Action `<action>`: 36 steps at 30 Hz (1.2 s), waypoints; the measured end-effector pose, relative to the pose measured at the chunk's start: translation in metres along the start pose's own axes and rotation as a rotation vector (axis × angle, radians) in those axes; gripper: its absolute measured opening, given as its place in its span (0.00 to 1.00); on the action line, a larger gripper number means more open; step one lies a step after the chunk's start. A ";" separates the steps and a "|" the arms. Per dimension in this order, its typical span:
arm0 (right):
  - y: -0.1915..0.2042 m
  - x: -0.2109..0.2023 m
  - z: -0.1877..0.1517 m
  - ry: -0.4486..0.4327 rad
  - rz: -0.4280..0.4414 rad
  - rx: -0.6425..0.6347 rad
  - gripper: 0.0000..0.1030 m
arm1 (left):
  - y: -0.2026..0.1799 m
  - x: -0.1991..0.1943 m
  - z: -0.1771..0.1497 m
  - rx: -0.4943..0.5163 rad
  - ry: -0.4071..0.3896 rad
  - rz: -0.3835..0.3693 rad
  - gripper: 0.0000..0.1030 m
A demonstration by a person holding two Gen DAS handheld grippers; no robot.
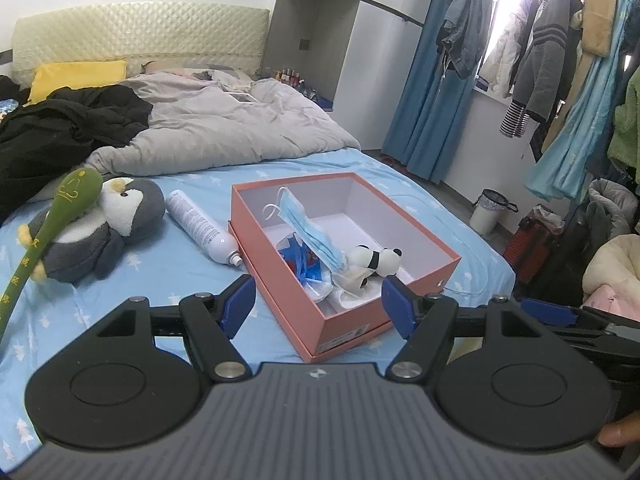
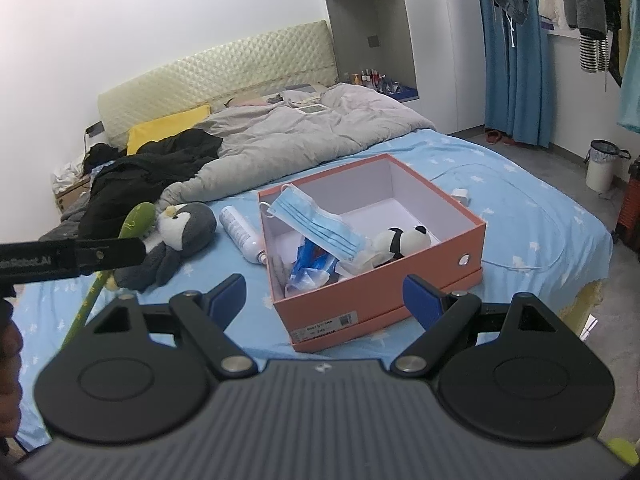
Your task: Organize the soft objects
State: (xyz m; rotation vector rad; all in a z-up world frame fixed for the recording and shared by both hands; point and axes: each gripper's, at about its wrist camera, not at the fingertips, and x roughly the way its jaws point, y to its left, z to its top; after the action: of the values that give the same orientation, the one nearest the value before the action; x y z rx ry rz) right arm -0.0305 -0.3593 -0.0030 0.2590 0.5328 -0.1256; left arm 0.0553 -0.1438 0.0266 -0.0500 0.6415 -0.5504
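Note:
An open salmon-pink box (image 1: pixel 352 320) (image 2: pixel 384 292) stands on the blue bedsheet. Inside lie a blue face mask (image 1: pixel 310 232) (image 2: pixel 320 226), a small panda plush (image 1: pixel 374 260) (image 2: pixel 400 240) and blue-and-white packets (image 1: pixel 304 266) (image 2: pixel 310 268). A grey penguin plush (image 1: pixel 104 228) (image 2: pixel 176 240) lies left of the box, with a green long-handled massage stick (image 1: pixel 60 208) (image 2: pixel 120 248) across it. My left gripper (image 1: pixel 320 308) is open and empty, just before the box's near corner. My right gripper (image 2: pixel 324 300) is open and empty, in front of the box.
A white spray can (image 1: pixel 202 228) (image 2: pixel 242 234) lies between penguin and box. A grey duvet (image 1: pixel 224 124) and black clothing (image 1: pixel 60 128) cover the far bed. Hanging clothes (image 1: pixel 540 52), blue curtains and a white bin (image 1: pixel 488 210) are at the right.

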 end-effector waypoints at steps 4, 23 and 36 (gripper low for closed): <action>-0.002 0.001 -0.001 0.000 -0.007 0.000 0.85 | -0.001 0.000 -0.001 0.004 0.002 -0.008 0.77; -0.006 0.001 -0.001 -0.001 -0.014 0.010 0.85 | -0.008 0.002 -0.003 0.008 0.027 0.021 0.98; -0.008 0.001 0.000 0.005 -0.005 0.017 0.85 | -0.007 -0.005 0.001 0.008 0.011 0.035 0.98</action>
State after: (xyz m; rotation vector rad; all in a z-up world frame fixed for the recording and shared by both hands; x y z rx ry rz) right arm -0.0309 -0.3670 -0.0051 0.2748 0.5374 -0.1342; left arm 0.0491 -0.1478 0.0316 -0.0281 0.6498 -0.5202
